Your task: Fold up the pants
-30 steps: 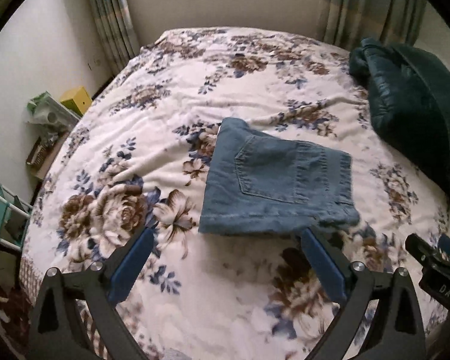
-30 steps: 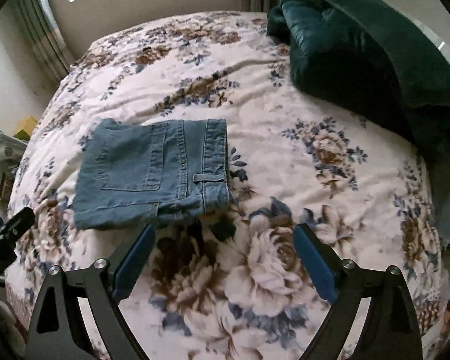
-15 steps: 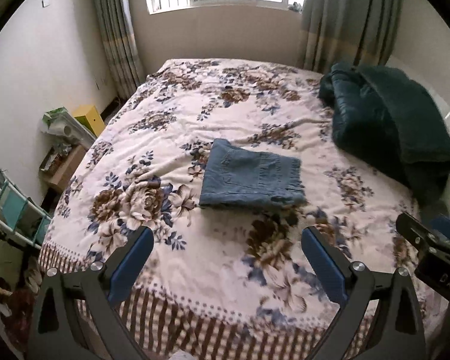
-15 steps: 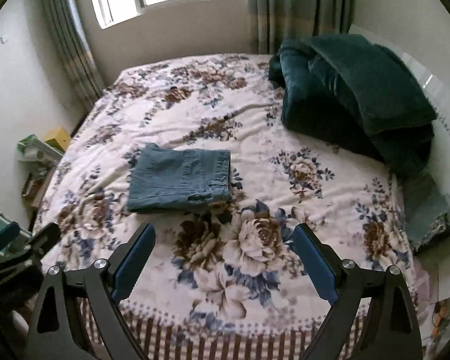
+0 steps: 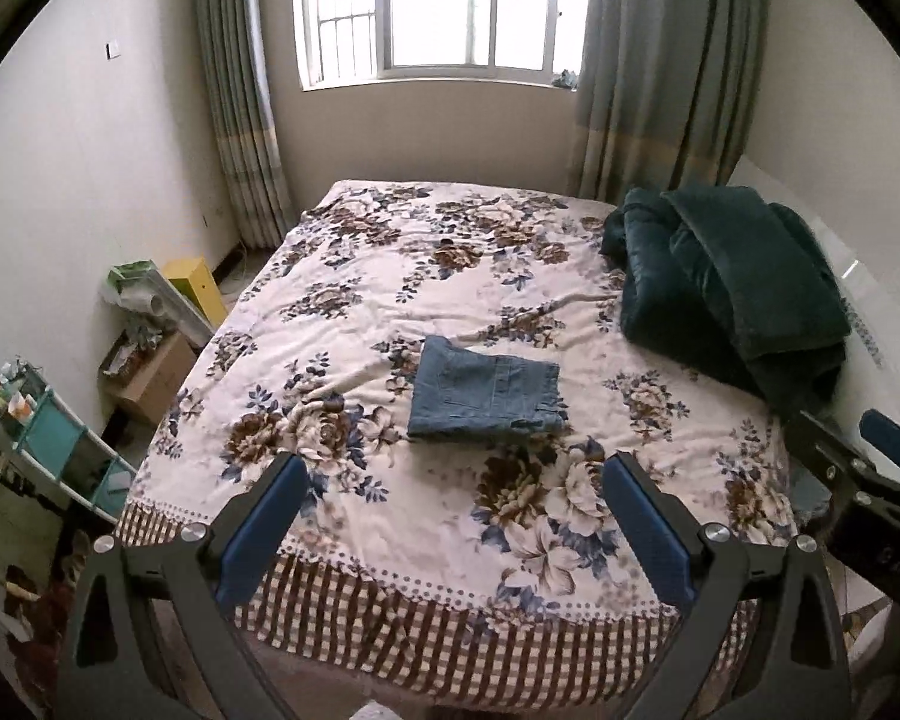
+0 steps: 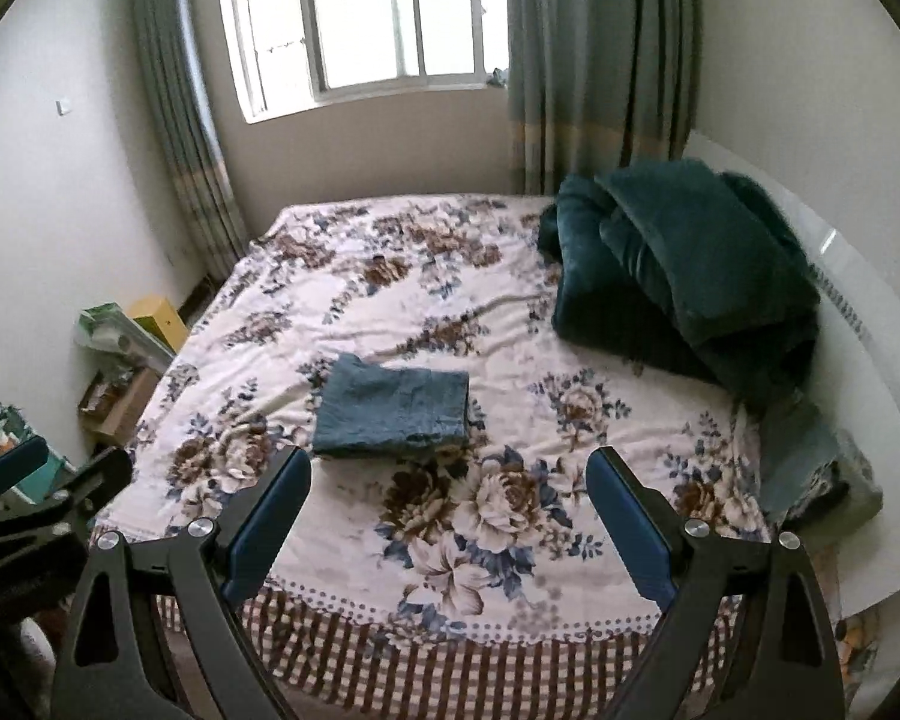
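Note:
The blue denim pants (image 5: 486, 391) lie folded into a small flat rectangle near the middle of the floral bed (image 5: 342, 324); they also show in the right wrist view (image 6: 393, 414). My left gripper (image 5: 453, 495) is open and empty, held back above the bed's near edge, well apart from the pants. My right gripper (image 6: 447, 486) is open and empty too, equally far back. The right gripper shows at the right edge of the left wrist view (image 5: 864, 480), and the left gripper at the left edge of the right wrist view (image 6: 36, 498).
A dark green folded blanket (image 5: 732, 276) lies on the bed's right side by the white headboard (image 6: 858, 300). A cardboard box (image 5: 150, 372), a yellow box (image 5: 195, 285) and a teal shelf (image 5: 48, 450) stand left of the bed. Window and curtains behind.
Both grippers have pulled back and up from the folded pants; the view now takes in the whole bed, window and floor. The pants have not moved.

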Tool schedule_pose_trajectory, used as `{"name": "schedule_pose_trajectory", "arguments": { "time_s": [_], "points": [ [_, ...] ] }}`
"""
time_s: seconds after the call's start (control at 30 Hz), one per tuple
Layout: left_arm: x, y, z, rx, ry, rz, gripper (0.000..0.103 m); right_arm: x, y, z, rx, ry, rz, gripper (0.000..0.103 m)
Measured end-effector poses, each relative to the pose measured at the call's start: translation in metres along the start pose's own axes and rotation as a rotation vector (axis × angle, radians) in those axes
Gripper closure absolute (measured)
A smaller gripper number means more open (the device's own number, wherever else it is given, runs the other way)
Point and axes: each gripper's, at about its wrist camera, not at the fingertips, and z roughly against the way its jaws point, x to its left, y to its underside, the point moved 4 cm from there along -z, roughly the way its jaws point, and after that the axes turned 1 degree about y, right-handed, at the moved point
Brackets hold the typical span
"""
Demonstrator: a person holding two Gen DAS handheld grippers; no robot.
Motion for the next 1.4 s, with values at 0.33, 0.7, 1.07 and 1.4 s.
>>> {"name": "schedule_pose_trajectory", "arguments": {
  "time_s": [0.33, 0.7, 1.07, 1.4],
  "points": [
    [0.008, 0.007, 0.047, -0.027, -0.017, -0.006, 0.002, 0.017, 0.0, 0.079, -0.046, -0.017, 0.029, 0.008],
    [0.012, 0.005, 0.045, -0.051, -0.041, 0.003, 0.0, 0.015, -0.006, 0.082, -0.05, -0.021, 0.009, 0.004],
    [0.004, -0.005, -0.008, -0.018, -0.073, -0.009, 0.0, 0.005, -0.026, 0.02, -0.043, 0.042, -0.003, 0.003],
    [0.003, -0.015, -0.053, -0.001, -0.1, -0.021, 0.0, -0.002, -0.02, -0.059, 0.039, 0.092, -0.017, 0.003]
  ]
}}
